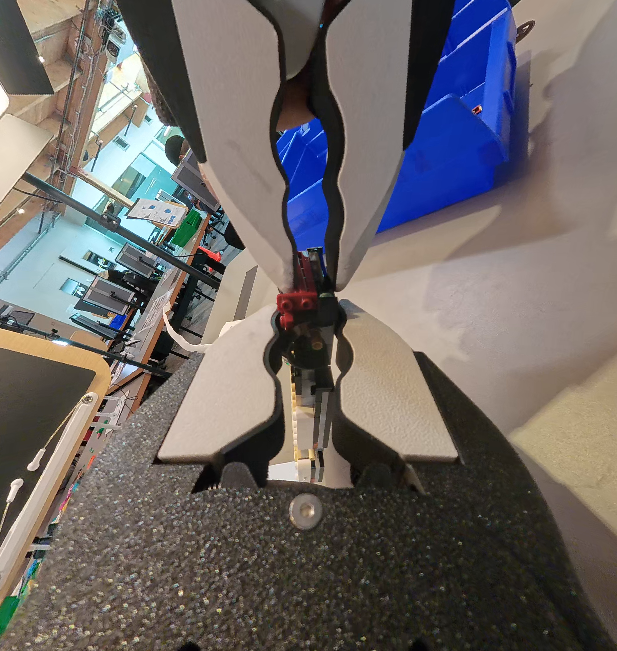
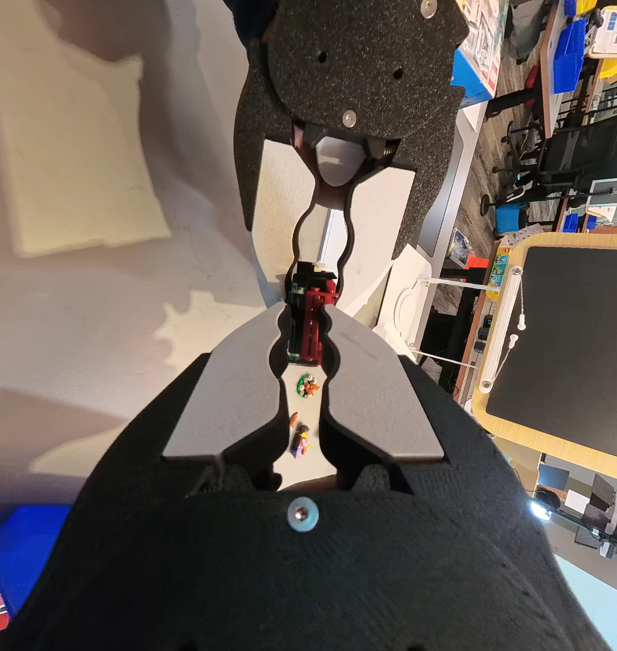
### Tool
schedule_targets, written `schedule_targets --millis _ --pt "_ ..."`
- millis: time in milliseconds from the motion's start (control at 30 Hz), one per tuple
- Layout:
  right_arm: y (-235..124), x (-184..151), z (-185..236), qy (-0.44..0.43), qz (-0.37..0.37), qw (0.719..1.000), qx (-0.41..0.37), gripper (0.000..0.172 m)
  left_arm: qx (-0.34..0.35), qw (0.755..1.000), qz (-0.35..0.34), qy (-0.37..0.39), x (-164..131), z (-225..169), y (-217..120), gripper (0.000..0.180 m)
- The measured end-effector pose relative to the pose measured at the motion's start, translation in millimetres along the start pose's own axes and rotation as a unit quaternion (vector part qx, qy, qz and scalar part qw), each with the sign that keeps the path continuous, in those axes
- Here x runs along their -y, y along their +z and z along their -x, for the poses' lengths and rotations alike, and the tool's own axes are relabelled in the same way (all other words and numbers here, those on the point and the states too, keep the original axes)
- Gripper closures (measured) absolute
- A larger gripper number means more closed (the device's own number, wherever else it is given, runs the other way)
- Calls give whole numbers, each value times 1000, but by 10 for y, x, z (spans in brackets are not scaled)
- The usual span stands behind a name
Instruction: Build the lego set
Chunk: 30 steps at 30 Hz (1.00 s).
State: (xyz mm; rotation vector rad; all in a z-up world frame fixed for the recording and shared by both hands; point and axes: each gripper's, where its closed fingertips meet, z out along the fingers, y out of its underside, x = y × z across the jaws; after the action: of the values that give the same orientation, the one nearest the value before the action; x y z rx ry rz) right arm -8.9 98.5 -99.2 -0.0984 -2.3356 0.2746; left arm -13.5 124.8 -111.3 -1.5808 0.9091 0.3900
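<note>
A dark-red, black and white toy-brick assembly is clamped by both narrowly parted grippers, left and right, lengthwise along their fingers. Blue plastic bins stand behind, contents hidden.

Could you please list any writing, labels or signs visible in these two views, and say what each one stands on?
Printed sheets on a far desk: too small to read.
Blue-and-white box at a desk edge: logo and print, not copied out here.
Small yellow box beside the tan-edged table: logo, not copied out; the rest is too small to read.
Papers at top right: too small.
Red and black brick assembly: no writing visible.
</note>
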Motion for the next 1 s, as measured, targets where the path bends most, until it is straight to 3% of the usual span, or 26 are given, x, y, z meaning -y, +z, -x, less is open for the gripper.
schedule_targets --millis 300,1000 --pt "-84 -79 -124 31 1 998 -48 148 14 1000 -13 -16 14 80 -50 153" --pt "-77 -64 -156 14 5 997 -76 157 31 999 -19 -11 58 139 -90 154"
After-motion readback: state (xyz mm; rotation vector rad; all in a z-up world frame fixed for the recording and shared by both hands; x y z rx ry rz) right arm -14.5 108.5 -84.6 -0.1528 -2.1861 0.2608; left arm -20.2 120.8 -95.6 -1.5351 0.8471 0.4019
